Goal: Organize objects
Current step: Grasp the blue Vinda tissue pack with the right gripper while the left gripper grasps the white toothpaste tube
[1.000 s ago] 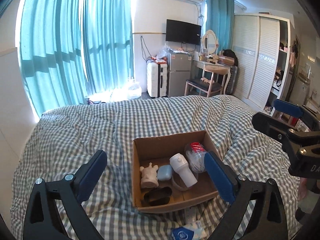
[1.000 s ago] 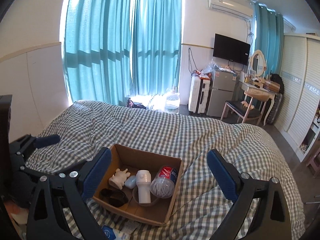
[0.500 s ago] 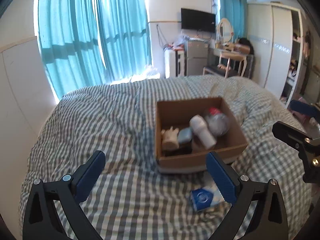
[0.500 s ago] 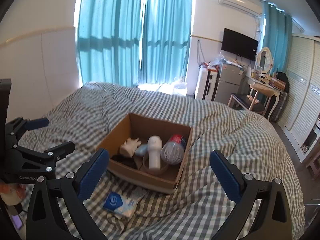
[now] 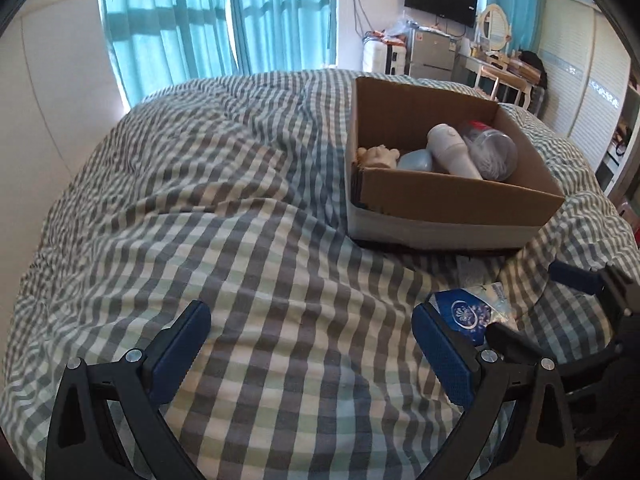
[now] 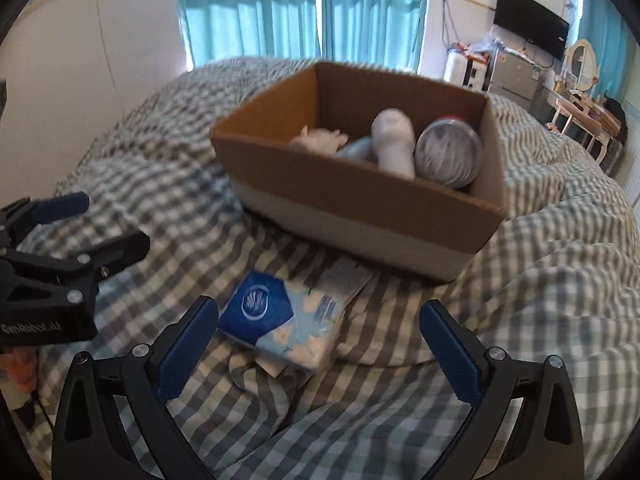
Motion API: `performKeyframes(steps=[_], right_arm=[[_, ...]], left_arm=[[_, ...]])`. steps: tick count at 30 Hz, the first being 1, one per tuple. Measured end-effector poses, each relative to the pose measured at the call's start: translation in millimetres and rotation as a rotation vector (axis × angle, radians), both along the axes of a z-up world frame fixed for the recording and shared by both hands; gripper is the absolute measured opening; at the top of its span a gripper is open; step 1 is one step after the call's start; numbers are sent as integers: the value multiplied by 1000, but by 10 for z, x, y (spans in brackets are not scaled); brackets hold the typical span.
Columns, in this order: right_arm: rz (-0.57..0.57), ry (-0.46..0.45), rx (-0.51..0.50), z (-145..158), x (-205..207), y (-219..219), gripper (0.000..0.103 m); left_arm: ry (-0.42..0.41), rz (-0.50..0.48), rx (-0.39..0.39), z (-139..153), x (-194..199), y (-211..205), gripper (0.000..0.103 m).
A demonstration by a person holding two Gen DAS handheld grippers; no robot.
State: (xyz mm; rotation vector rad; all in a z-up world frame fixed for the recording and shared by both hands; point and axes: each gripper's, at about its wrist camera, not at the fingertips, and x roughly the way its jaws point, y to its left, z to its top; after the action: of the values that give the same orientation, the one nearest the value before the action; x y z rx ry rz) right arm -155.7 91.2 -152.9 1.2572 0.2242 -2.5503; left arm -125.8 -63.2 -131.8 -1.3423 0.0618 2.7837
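Observation:
A brown cardboard box [image 5: 456, 200] [image 6: 360, 188] sits on the checked bed cover. It holds a white figurine [image 5: 378, 156], a pale blue case [image 5: 416, 160], a white bottle [image 5: 452, 150] [image 6: 394, 140] and a clear jar with a red lid [image 5: 492, 148] [image 6: 448, 152]. A blue tissue pack [image 6: 280, 316] [image 5: 472, 312] lies on the cover in front of the box. My right gripper [image 6: 320, 344] is open, low over the pack, its fingers either side of it. My left gripper [image 5: 312, 348] is open and empty over bare cover, left of the pack.
A flat printed paper [image 6: 346, 280] lies between the pack and the box. The checked bed cover [image 5: 200, 200] is rumpled with folds. Beyond the bed are teal curtains [image 5: 220, 20], a suitcase, a fridge, a dressing table and a wardrobe.
Both grippers have come down and closer to the bed. The right one now hangs low over the tissue pack. The box looks larger and nearer. Both stay open.

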Motion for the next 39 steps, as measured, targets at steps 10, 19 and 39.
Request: performKeyframes(steps=[10,19,39], right_arm=[[40,-86,26,-279,-151,-240,101],[21,-68,2,-175,-87,-60,85],[-127,79,-30,401,-30,924,85]], left_arm=[[-29,9,22,-102,-94,-63,103],[-32,-2,-5,-86,-88,-12,103],[-54,-278,-83,-309,-113,1178,90]])
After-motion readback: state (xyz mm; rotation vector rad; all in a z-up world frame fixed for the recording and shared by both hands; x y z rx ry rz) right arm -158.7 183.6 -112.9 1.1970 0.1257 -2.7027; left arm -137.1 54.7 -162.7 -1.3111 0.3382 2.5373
